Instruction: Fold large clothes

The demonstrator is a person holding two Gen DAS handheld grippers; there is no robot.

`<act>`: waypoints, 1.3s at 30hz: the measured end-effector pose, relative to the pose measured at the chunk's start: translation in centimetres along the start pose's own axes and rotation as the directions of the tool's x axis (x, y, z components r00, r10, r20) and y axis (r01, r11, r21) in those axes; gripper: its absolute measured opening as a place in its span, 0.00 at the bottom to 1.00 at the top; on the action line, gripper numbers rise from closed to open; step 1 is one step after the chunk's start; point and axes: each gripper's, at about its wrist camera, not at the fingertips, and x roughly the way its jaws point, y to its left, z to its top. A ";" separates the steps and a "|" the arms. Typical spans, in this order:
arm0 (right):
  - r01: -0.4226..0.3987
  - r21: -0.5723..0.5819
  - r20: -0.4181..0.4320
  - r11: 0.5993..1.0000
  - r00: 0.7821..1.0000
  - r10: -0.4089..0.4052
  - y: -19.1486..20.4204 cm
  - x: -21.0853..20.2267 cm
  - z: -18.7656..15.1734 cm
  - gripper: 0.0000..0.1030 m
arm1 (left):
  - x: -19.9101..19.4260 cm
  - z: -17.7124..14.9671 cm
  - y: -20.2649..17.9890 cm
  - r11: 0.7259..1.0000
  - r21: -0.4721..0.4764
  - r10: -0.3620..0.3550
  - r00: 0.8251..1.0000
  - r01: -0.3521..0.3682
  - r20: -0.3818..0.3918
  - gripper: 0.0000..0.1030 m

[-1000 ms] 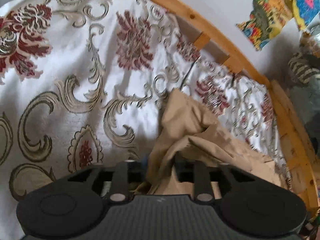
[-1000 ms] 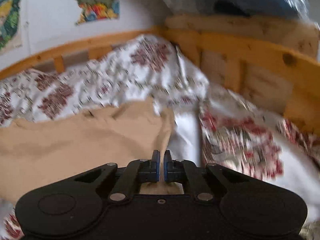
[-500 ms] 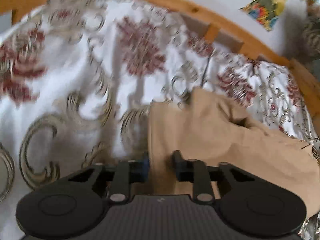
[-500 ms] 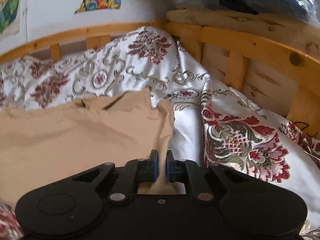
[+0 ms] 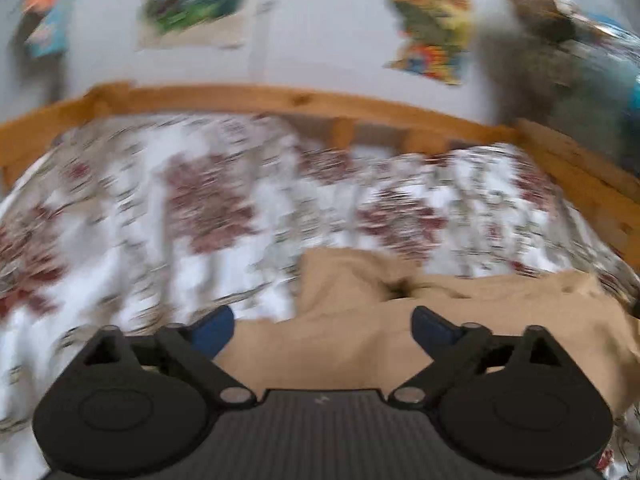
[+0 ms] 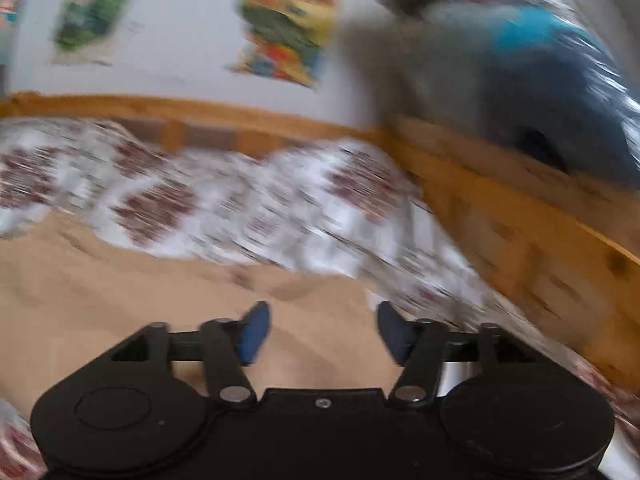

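A tan garment lies spread on the bed's floral cover; it also shows in the right wrist view. My left gripper is open wide and holds nothing, above the garment's left edge. My right gripper is open wide and holds nothing, above the garment's right edge. Both views are blurred by motion.
A wooden bed rail runs along the far side and down the right. Colourful posters hang on the white wall. A blue and grey bundle sits behind the right rail.
Both grippers have opened and let go of the tan garment, which now lies flat. Both have lifted and tilted up, so the wall and posters show.
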 end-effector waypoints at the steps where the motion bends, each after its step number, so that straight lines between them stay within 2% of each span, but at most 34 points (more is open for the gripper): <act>1: -0.038 -0.001 0.002 0.999 0.999 0.038 1.0 0.6 0.4 0.69 | 0.7 0.0 -1.4 1.000 0.010 -0.020 1.000 0.020 -0.009 0.96; 4: -0.134 -0.006 -0.027 0.991 0.991 0.134 4.0 3.2 0.7 0.69 | 3.5 -0.5 -5.0 0.995 0.048 -0.084 0.995 0.087 -0.055 0.96; 7: -0.152 -0.024 -0.108 0.988 0.983 0.148 5.6 5.5 -0.4 0.69 | 6.3 -1.6 -7.3 0.991 0.114 -0.062 0.992 0.074 -0.113 0.96; 11: -0.157 0.016 -0.228 0.987 0.961 0.157 5.7 7.2 -3.7 0.69 | 9.6 -4.3 -7.8 0.978 0.202 -0.009 0.972 0.058 -0.235 0.92; 15: -0.149 0.005 -0.194 0.989 0.970 0.147 6.2 7.1 -5.8 0.69 | 10.5 -5.8 -7.2 0.975 0.206 -0.031 0.967 0.085 -0.252 0.92; 18: -0.166 0.037 -0.186 0.985 0.968 0.170 5.6 7.1 -5.9 0.71 | 10.5 -5.7 -6.6 0.980 0.168 -0.061 0.965 0.107 -0.255 0.92; 21: -0.204 0.133 -0.155 0.970 0.962 0.224 3.3 6.0 -5.3 0.72 | 8.5 -4.9 -5.6 0.989 0.107 -0.076 0.968 0.104 -0.239 0.91; 23: -0.158 0.201 -0.133 0.967 0.973 0.187 1.7 4.0 -4.9 0.77 | 6.6 -4.2 -5.0 0.992 0.071 -0.084 0.972 0.102 -0.218 0.92; 25: -0.109 0.256 -0.143 0.961 0.979 0.149 0.4 2.3 -4.9 0.87 | 4.2 -3.6 -4.5 0.998 0.021 -0.058 0.977 0.063 -0.206 1.00; 27: -0.084 0.335 -0.153 0.938 0.978 0.142 -0.8 0.2 -5.2 0.90 | 1.5 -3.3 -4.0 0.997 -0.066 -0.062 0.980 0.050 -0.192 0.99; 29: -0.075 0.441 -0.160 0.895 0.974 0.160 -2.0 -2.2 -5.6 0.95 | -0.8 -3.8 -3.2 0.987 -0.153 -0.091 0.971 0.058 -0.219 0.99; 31: -0.078 0.546 -0.166 0.834 0.966 0.199 -3.0 -3.9 -6.3 0.96 | -2.1 -4.8 -2.3 0.969 -0.238 -0.130 0.961 0.070 -0.246 0.99; 34: -0.085 0.663 -0.191 0.743 0.941 0.278 -3.9 -5.0 -7.9 0.99 | -2.1 -6.9 -0.7 0.922 -0.366 -0.240 0.926 0.124 -0.290 0.99; 35: -0.083 0.692 -0.215 0.717 0.924 0.315 -4.0 -4.5 -8.5 0.99 | -1.3 -7.4 0.0 0.899 -0.418 -0.275 0.911 0.130 -0.307 0.99; 37: -0.079 0.711 -0.254 0.698 0.898 0.360 -3.9 -3.4 -9.2 0.99 | 0.3 -8.3 1.5 0.828 -0.546 -0.343 0.882 0.123 -0.322 0.99; 38: -0.081 0.705 -0.260 0.705 0.895 0.362 -3.8 -2.8 -9.3 0.99 | 0.9 -8.7 2.2 0.792 -0.599 -0.368 0.873 0.115 -0.320 0.99; 39: -0.080 0.702 -0.252 0.707 0.902 0.352 -3.9 -2.5 -9.2 0.99 | 1.5 -9.1 2.9 0.759 -0.645 -0.375 0.871 0.092 -0.316 0.99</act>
